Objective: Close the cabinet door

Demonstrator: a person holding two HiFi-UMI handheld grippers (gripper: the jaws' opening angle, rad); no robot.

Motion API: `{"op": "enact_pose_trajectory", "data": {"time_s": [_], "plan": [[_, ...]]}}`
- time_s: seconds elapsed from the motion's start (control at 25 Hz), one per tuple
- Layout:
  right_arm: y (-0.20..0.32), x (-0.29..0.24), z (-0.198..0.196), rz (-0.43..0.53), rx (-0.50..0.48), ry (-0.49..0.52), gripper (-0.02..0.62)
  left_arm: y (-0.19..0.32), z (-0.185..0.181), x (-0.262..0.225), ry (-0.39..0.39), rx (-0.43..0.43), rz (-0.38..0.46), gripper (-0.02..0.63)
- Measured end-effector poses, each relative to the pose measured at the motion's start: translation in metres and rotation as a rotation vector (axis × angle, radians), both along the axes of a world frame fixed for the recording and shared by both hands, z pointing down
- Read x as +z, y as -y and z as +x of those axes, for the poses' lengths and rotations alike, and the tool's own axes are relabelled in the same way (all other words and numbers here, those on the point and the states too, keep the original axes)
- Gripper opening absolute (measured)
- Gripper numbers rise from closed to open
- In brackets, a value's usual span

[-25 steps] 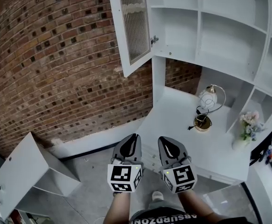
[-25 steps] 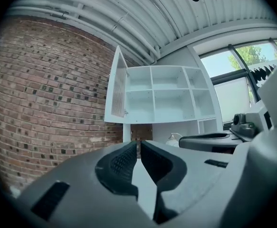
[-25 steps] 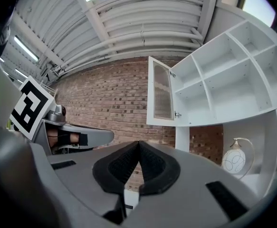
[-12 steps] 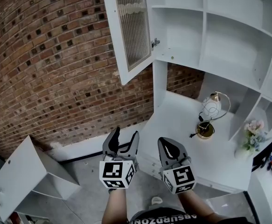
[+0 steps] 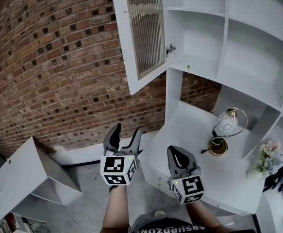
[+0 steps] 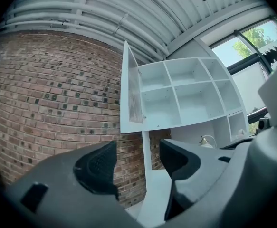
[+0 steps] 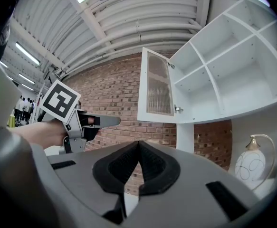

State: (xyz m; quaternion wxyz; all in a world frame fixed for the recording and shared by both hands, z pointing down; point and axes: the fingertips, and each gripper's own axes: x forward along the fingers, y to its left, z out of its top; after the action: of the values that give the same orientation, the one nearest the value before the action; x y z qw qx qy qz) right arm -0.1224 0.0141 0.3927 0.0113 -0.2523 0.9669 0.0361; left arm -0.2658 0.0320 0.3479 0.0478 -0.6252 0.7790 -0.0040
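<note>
The cabinet door (image 5: 146,33), a white frame with a ribbed glass panel, stands swung open to the left of the white shelf cabinet (image 5: 214,28). It also shows in the left gripper view (image 6: 131,96) and the right gripper view (image 7: 158,84). My left gripper (image 5: 125,134) is below the door and apart from it; its jaws are opening, with nothing between them (image 6: 138,158). My right gripper (image 5: 177,153) is shut and empty (image 7: 139,148), lower and to the right, over the desk edge.
A brick wall (image 5: 58,57) runs behind and left of the door. A white desk (image 5: 190,125) under the cabinet carries a globe lamp (image 5: 224,130) and a vase of flowers (image 5: 266,160). A loose white cabinet unit (image 5: 24,178) lies on the floor at left.
My left gripper's jaws have gone from shut to wide apart, and that gripper has shifted left and up. The right gripper stays shut. The door and shelves now sit lower and nearer in view.
</note>
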Motion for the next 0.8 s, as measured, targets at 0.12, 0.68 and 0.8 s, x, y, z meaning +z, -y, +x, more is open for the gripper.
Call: {"op": "enact_pose_trajectory", "data": {"time_s": [0.12,0.68,0.8], "plan": [[0.008,0.003,-0.003,-0.005,-0.005,0.000,-0.002,0.010,-0.008,0.001,0.003,-0.014,-0.006,0.265],[0.036,0.014,-0.031,-0.029,0.005,-0.017,-0.002,0.062,-0.046,0.001,0.004,0.004,-0.025,0.264],[0.043,0.012,-0.043,-0.032,0.012,-0.029,-0.002,0.075,-0.056,-0.003,-0.001,0.024,-0.020,0.264]]}}
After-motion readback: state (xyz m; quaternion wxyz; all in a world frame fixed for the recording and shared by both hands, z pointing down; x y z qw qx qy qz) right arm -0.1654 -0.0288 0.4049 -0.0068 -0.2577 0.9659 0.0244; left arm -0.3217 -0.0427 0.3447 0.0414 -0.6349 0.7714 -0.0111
